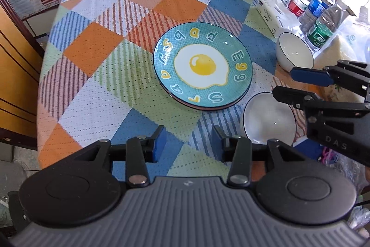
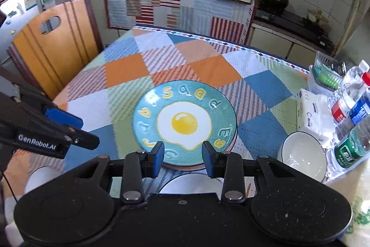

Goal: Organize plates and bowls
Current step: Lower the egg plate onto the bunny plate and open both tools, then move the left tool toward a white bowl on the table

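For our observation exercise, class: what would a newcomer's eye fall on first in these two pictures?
First, the teal egg plate, topping a small stack in the middle of the bright patchwork tablecloth. Next, two white bowls to its right, one nearer, one beside the water bottles at the table's right edge. Both the left gripper and right gripper hover open, holding nothing.
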`<move>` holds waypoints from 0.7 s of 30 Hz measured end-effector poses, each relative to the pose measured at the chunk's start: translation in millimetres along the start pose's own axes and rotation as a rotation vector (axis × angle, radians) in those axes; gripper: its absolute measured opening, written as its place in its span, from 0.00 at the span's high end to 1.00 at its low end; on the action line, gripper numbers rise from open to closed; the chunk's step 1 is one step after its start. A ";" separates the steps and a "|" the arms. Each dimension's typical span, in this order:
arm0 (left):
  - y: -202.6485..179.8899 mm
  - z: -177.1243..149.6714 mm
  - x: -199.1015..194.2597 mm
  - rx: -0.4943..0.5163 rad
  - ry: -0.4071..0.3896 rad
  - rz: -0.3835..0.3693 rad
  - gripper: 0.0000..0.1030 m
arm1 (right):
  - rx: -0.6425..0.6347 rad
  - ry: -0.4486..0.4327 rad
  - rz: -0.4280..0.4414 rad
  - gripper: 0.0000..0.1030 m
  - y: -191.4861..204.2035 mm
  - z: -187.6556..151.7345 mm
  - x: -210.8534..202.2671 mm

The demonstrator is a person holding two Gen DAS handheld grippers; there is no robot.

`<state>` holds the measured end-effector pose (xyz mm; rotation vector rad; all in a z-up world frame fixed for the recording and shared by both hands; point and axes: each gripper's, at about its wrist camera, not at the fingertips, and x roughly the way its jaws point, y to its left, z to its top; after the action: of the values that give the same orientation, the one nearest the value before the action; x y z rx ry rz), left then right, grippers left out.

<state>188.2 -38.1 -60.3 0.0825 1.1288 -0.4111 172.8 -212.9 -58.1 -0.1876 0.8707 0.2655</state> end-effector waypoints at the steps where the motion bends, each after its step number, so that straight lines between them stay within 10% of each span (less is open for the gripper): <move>1: -2.3 -2.4 -6.6 0.012 -0.002 0.010 0.57 | -0.008 -0.001 0.004 0.59 2.8 -0.5 -7.3; 21: -25.7 -84.9 -72.3 0.189 0.036 0.041 0.33 | -0.007 -0.031 0.151 0.30 27.8 -36.0 -97.5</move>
<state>79.8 -18.9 -29.1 0.2792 1.1202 -0.4801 78.2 -211.1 -6.9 -0.1239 0.8541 0.4116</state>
